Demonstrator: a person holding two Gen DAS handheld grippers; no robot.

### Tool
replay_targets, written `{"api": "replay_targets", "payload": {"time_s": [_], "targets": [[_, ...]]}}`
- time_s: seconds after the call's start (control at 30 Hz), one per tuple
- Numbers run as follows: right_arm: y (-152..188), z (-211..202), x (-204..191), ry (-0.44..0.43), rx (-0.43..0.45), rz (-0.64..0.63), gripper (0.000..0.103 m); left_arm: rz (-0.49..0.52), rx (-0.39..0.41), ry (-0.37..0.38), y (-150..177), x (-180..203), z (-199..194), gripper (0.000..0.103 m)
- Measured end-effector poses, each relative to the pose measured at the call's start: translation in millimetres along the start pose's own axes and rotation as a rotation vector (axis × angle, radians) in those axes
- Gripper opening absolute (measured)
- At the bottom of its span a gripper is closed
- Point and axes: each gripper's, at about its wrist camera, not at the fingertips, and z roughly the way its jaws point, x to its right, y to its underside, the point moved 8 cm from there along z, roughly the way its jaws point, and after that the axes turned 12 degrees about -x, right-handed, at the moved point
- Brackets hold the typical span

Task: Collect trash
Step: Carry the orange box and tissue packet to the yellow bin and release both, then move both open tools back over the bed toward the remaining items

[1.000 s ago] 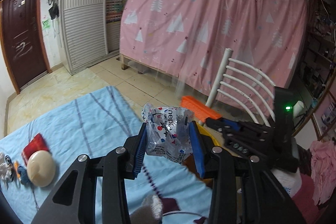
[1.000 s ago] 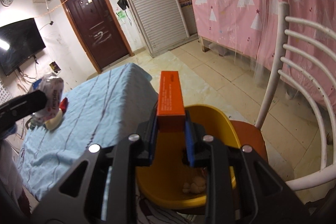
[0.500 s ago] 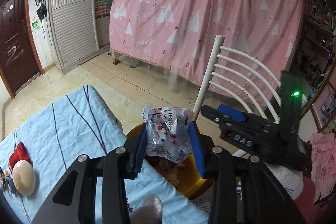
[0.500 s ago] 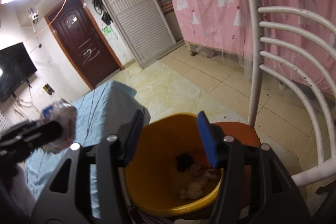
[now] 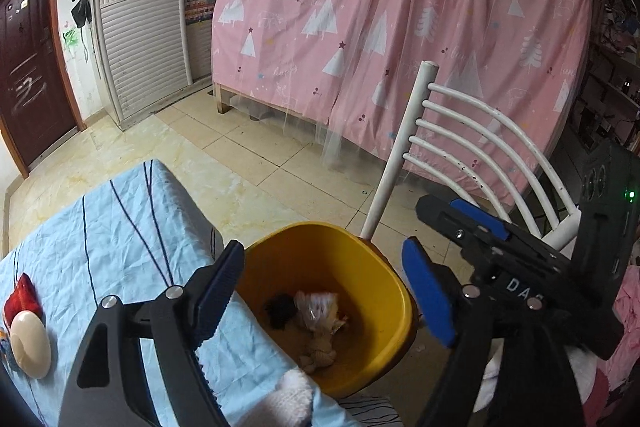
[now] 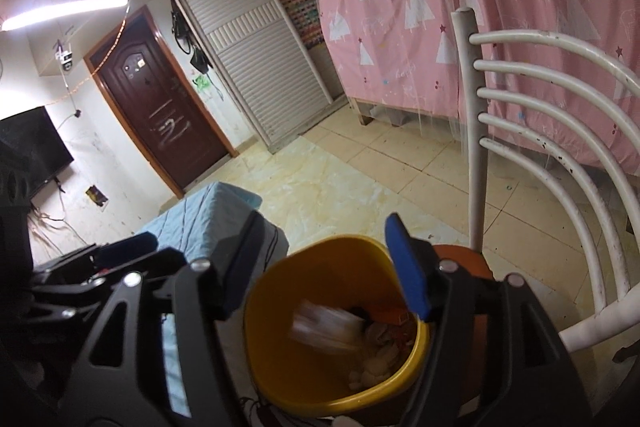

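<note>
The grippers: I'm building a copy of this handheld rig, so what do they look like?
Both the left gripper and right gripper are matte black plastic frames with silver screw heads and blue ridged pads lining the jaws. Seen from the left wrist, the right gripper's body carries white lettering and a green indicator light.

Left gripper [image 5: 324, 291] jaws just opened, now empty; crumpled clear printed plastic wrapper [image 5: 316, 311] lies inside yellow plastic bin [image 5: 384, 291]. Right gripper [image 6: 324, 267] jaws just opened wider; orange rectangular carton [image 6: 394, 315] lies in bin.

Wrapper [image 6: 324, 325] motion-blurred in bin [image 6: 280, 359]; bin base hidden.
</note>
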Motion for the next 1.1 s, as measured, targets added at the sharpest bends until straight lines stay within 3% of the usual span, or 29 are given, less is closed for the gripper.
{"api": "replay_targets", "payload": {"time_s": [0.53,0.7,1.1], "targets": [[10.8,5.7,-48.5,-0.018,-0.033,-0.087,0.061,-0.078,0.074,0.002,11.4,-44.0,-45.9,0.073],[18.8,14.9,-83.9,-0.048,-0.059,-0.143,0.069,-0.106,0.108,-0.031,18.5,-72.0,-69.2,0.073],[35.6,39.4,-181.2,-0.096,-0.122,-0.308,0.070,-0.229,0.171,-0.102,44.0,-160.2,-119.7,0.074]]}}
